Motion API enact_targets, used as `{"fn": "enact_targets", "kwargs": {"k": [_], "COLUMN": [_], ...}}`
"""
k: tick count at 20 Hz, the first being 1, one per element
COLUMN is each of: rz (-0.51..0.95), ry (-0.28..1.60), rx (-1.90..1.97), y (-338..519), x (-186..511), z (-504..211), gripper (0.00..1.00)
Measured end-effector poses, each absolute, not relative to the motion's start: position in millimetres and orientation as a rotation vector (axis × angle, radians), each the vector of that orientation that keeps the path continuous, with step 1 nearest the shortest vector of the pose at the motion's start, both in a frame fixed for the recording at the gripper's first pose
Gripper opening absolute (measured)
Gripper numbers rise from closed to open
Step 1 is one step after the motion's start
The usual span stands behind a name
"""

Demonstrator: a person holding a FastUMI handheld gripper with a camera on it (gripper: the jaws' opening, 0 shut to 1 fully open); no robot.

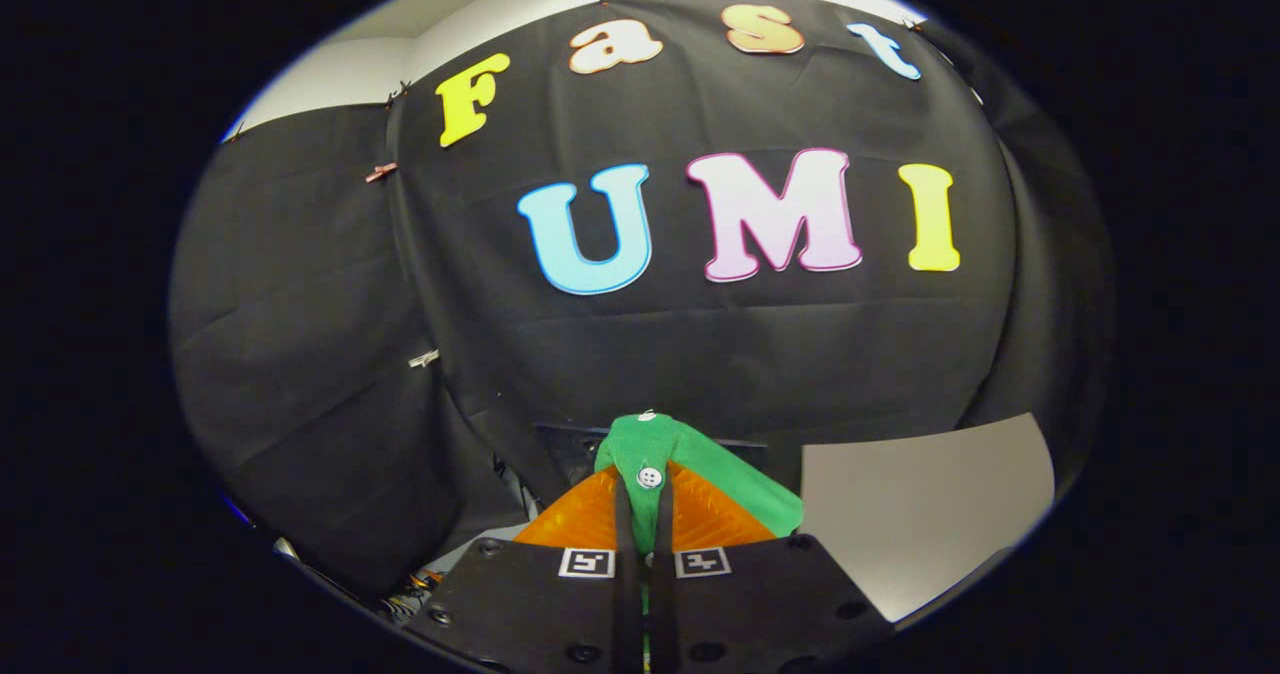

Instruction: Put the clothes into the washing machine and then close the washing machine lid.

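My gripper [643, 484] is shut on a green garment [735, 484] with a white button on it. The cloth is pinched between the two fingers, bunches up over their tips and hangs off to the right side of them. The gripper is held up in the air, facing the black cloth wall of the booth. Behind the garment, just beyond the fingers, a dark edge [570, 444] shows; I cannot tell what it belongs to.
A pale flat surface [920, 504] lies to the right of the fingers, low against the black wall. To the lower left there are some small parts and wires [415, 594]. The black cloth wall [700, 354] stands straight ahead.
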State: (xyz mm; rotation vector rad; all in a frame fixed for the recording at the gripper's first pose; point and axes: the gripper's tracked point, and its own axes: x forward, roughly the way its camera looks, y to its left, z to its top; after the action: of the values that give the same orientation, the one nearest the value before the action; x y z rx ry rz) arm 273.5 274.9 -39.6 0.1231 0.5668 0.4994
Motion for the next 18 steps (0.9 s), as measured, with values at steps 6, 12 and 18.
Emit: {"fn": "enact_targets", "kwargs": {"k": [6,12,18], "rz": [0.531,0.488,0.351], "ry": [0.637,0.661,0.712], "rx": [0.106,0.021,0.021], "y": [337.8,362.7,355.2], "x": [273.7,290.0,311.9], "z": [-115.5,-208.7,-296.4], "gripper": [0.07,0.07,0.07]}}
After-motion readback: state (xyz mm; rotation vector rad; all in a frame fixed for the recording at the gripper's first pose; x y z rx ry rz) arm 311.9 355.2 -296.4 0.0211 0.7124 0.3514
